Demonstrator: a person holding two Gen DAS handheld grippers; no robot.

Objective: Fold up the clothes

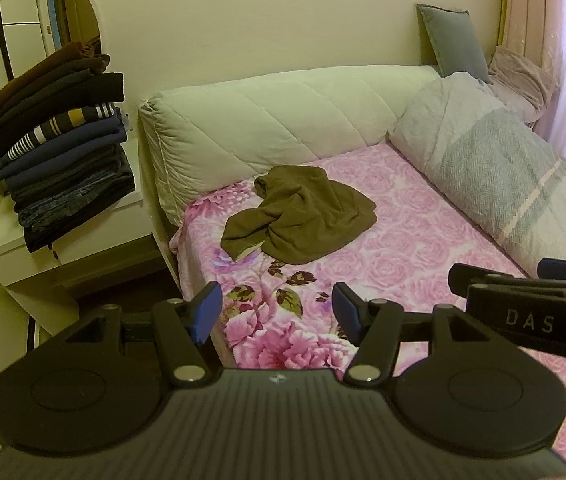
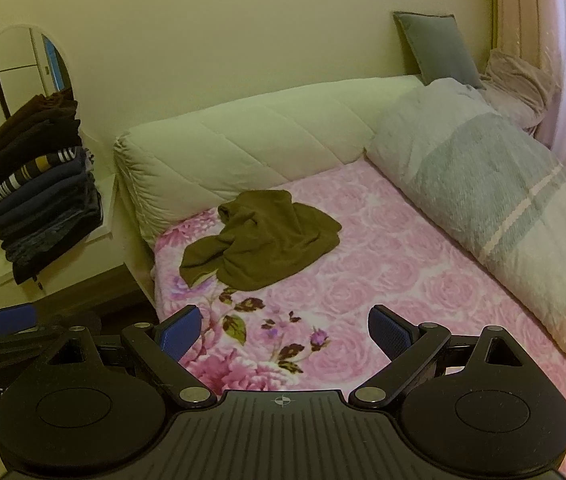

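Observation:
A crumpled olive-brown garment lies on the pink floral bed near its far left corner. It also shows in the right wrist view. My left gripper is open and empty, held above the bed's near left edge, well short of the garment. My right gripper is open and empty, also above the near part of the bed. The right gripper's body shows at the right of the left wrist view.
A stack of folded dark clothes sits on a white side table left of the bed. A cream quilted bolster lines the back wall. A grey folded duvet lies along the bed's right side.

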